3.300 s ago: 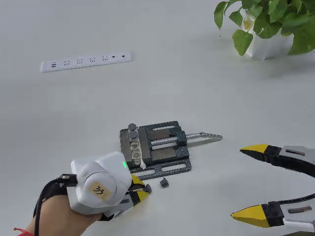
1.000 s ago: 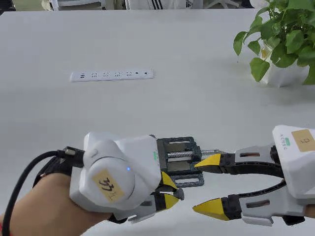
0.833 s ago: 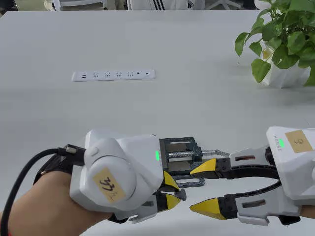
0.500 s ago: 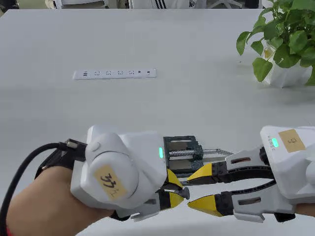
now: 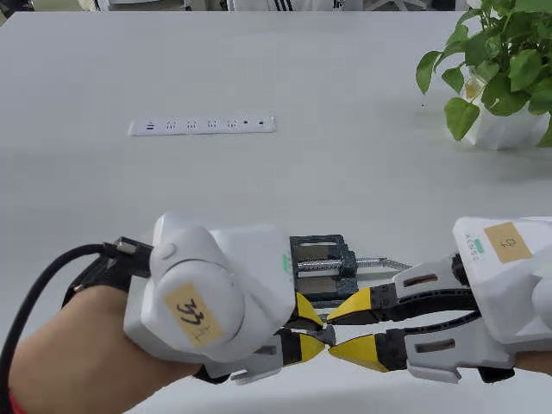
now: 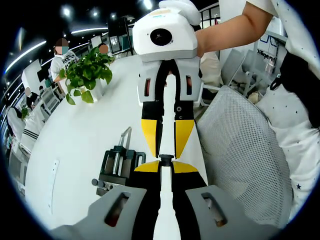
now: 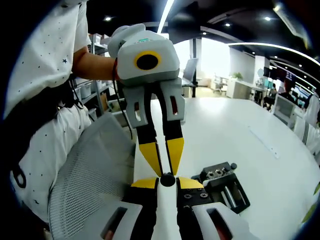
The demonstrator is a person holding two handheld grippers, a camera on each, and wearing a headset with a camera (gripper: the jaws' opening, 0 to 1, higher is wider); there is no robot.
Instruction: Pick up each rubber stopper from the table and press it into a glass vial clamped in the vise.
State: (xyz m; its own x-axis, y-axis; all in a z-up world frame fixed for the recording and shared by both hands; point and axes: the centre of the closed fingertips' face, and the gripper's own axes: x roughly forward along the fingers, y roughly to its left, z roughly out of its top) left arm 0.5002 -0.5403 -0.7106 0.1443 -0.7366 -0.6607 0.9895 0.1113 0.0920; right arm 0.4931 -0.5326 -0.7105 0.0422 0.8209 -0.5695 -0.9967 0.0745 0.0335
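Head view: the left hand-held gripper [image 5: 317,333] and the right hand-held gripper [image 5: 334,335] meet tip to tip above the near edge of the white table [image 5: 259,69]. A small dark rubber stopper [image 5: 325,331] sits where the yellow tips come together. Just behind them stands the dark vise [image 5: 323,259], its screw pointing right. A white power strip [image 5: 203,126] lies well beyond it, and a potted plant [image 5: 500,52] stands at the far right.

Left gripper view: the left hand-held gripper [image 6: 166,168] has its jaws closed onto the rubber stopper [image 6: 166,159], which stands at their tips. The right hand-held gripper [image 6: 166,153] comes down from above with its jaws narrowed to a slim gap at the stopper. The vise [image 6: 117,165] lies to the left on the table.

Right gripper view: the rubber stopper [image 7: 167,179] sits between the tips of the right hand-held gripper [image 7: 168,184], close on both sides; whether they press on it I cannot tell. The left hand-held gripper [image 7: 166,169] pinches it from the opposite side. Beside them the vise [image 7: 227,187] holds a row of small round vial tops [image 7: 215,173].
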